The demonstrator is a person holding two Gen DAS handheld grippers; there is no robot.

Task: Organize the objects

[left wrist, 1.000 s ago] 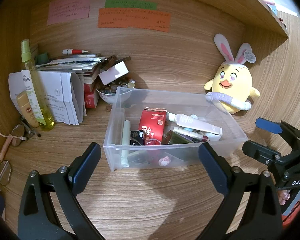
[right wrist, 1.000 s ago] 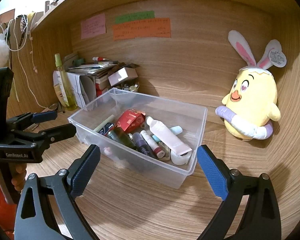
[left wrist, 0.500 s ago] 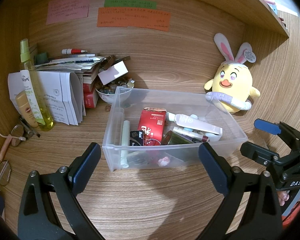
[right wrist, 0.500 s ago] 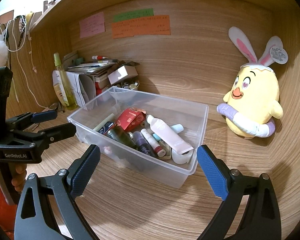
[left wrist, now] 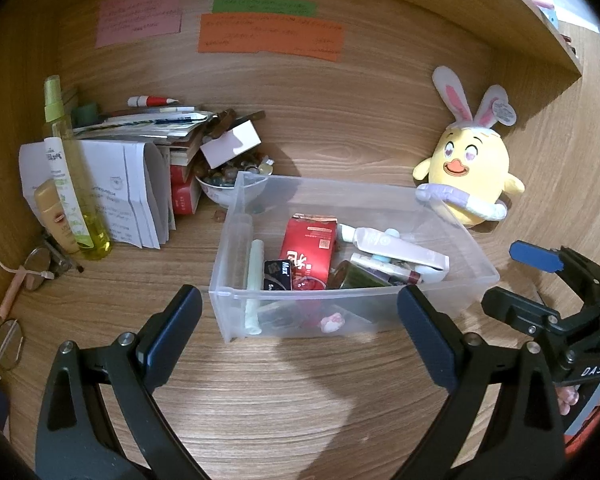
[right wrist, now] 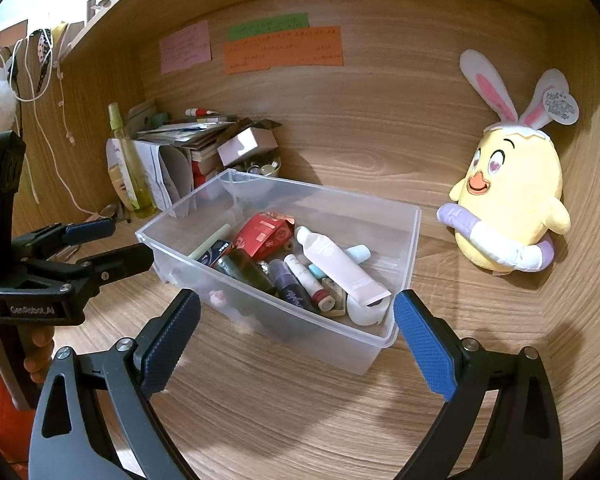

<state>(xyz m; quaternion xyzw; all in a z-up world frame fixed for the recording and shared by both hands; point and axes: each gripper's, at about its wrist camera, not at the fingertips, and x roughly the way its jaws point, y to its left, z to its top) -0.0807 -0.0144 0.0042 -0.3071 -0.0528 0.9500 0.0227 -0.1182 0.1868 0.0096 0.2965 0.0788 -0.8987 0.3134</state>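
While hovering above wooden desk [left wrist: 300, 400], left gripper [left wrist: 300, 320] and right gripper [right wrist: 296, 322] both spread wide, empty. Clear bin [left wrist: 476, 280] of toiletries at 12 o'clock; plush chick [right wrist: 508, 200] at 2.

Wood-grain desk top [left wrist: 284, 412] w/ clutter at back.
Clear plastic bin [left wrist: 452, 292] sits centre; yellow chick plush w/ bunny ears [left wrist: 470, 178] far right; far left: tall yellow-green spray bottle [left wrist: 74, 184], folded white papers [left wrist: 132, 192], stacked books [left wrist: 180, 160], small bowl of bits [left wrist: 220, 184]; round glasses [left wrist: 6, 346] near left edge.
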